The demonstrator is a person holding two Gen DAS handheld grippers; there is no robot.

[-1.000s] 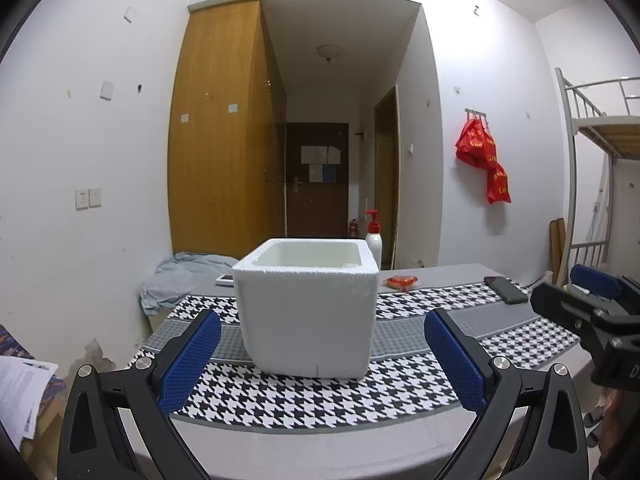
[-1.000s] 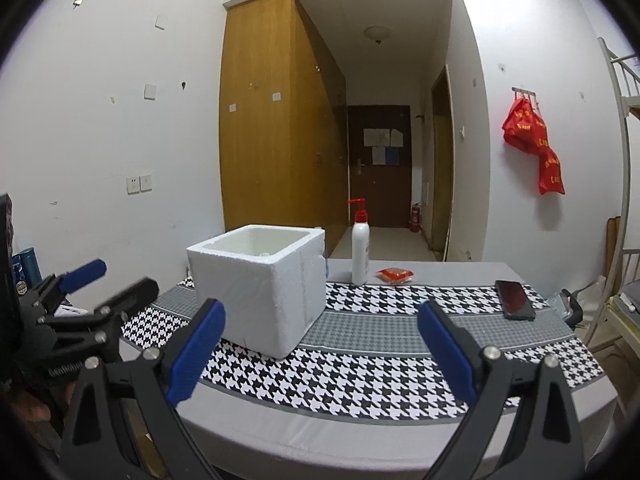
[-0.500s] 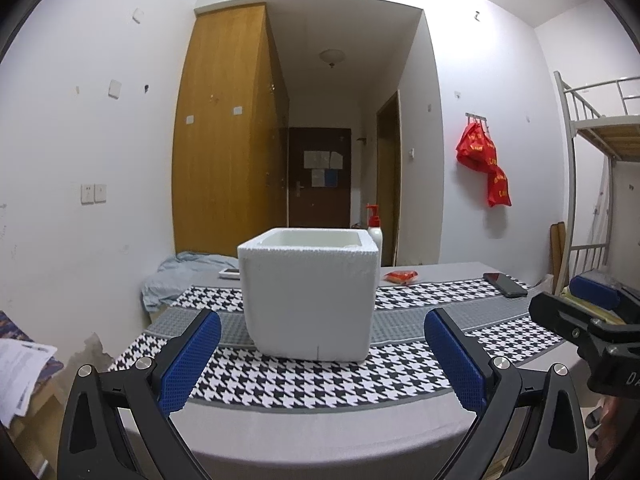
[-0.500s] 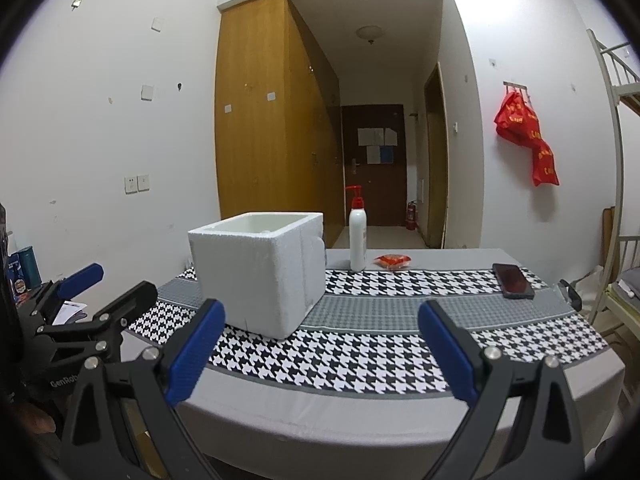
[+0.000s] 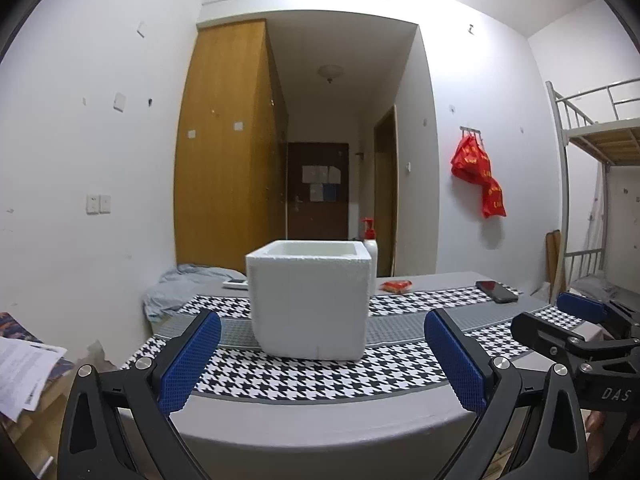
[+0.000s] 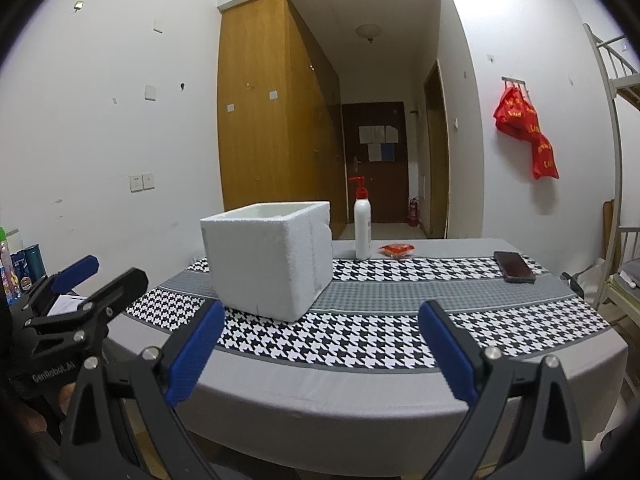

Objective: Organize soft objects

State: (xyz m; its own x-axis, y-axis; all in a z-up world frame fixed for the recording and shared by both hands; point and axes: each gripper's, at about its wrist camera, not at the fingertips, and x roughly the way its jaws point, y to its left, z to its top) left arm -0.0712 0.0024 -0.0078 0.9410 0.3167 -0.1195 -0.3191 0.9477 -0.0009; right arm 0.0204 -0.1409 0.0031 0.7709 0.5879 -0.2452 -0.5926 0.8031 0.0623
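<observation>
Item: white foam box (image 5: 308,304), open-topped and central on the houndstooth table (image 6: 360,332), presumably the receptacle; small red packet (image 6: 396,249) behind; left gripper (image 5: 320,360) and right gripper (image 6: 320,350) wide, empty, short of table.

Ahead of you, the foam box (image 6: 270,266) sits on the table (image 6: 400,392), toward its left. Behind the box to its right stands the pump bottle (image 6: 362,226), the packet (image 6: 397,249) just right of it. The phone (image 6: 513,267) lies far right.
</observation>
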